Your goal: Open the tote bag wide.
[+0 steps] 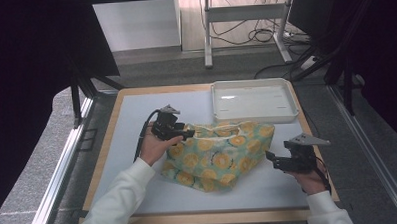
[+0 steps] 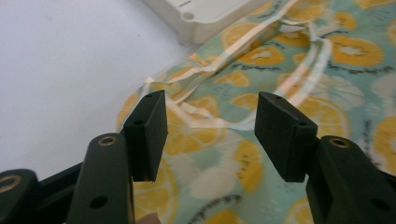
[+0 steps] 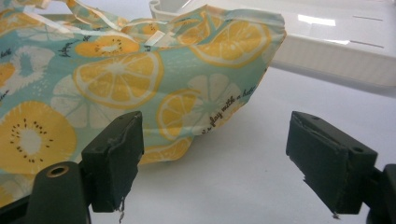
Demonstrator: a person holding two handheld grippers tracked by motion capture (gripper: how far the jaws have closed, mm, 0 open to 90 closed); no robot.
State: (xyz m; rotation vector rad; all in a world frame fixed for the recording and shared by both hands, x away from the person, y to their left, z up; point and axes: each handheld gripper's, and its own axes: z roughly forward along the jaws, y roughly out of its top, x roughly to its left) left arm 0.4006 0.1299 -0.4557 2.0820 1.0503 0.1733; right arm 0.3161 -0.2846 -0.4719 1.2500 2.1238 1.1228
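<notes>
One crumpled fruit-print cloth bag (image 1: 219, 154), pale green with orange and kiwi slices, lying near the middle of the white table (image 1: 132, 124). One white plastic tray (image 1: 253, 101) just beyond the bag's far edge, touching or almost touching it. Two hand-held grippers, one at each end of the bag.

At the bag's left end, left gripper (image 1: 187, 135) held in a hand in a white sleeve (image 1: 122, 202), tips over the bag's upper left corner. Jaws standing wide apart, nothing pinched between them; whether the tips touch the cloth cannot be told from above.

At the bag's right end, right gripper (image 1: 269, 157) lying low beside the bag's right edge, jaws likewise spread wide and clamped on nothing, bare table between the pads.

Seen from the left gripper view and not from above: pale ribbon-like straps (image 2: 243, 46) running across the folds of the bag (image 2: 299, 70), cloth lying behind the open gap of the left gripper (image 2: 211, 135), and a rounded corner of the tray (image 2: 196, 21) just past the bag.

Seen from the right gripper view alone: small printed script on the bag (image 3: 140, 79), frayed edges on the pads (image 3: 116, 154) of the right gripper (image 3: 219, 158), and the tray's long wall (image 3: 336, 58) behind the bag's corner.
</notes>
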